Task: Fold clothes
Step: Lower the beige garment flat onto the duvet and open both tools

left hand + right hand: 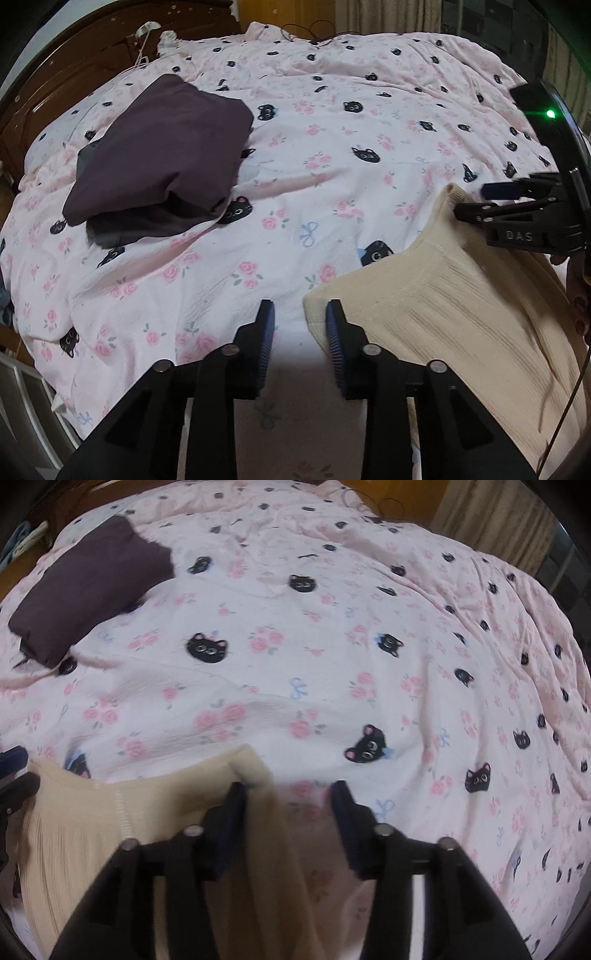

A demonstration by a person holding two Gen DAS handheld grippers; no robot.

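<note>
My left gripper [299, 325] stands with its jaws parted and nothing between them, its right pad touching or just overlapping the near corner of the cream ribbed garment [461, 317]. My right gripper [288, 801] is likewise spread; a raised fold of the cream garment lies against the inner face of its left finger, but the jaws do not close on it, so I read it as released, not grasping. In the left wrist view the right tool reaches in at the far edge of the cream garment, where a corner peaks upward.

The cream garment lies on the flowered, cat-printed bedcover [332, 147] at its near edge, just under both tools, partly bunched, its stitched hem showing. Well beyond it, toward the far left of the bedcover, a dark purple garment [162, 147] rests as a folded stack atop a grey piece [147, 225].

Step in hand, as I judge it: the cream garment is being handled at its top edge, either set down after a fold or about to be taken up for one; the pictures fit both. Any coming grasp calls for both pads to pinch the ribbed knit fully, as it is soft and likely to sag and slip.
</note>
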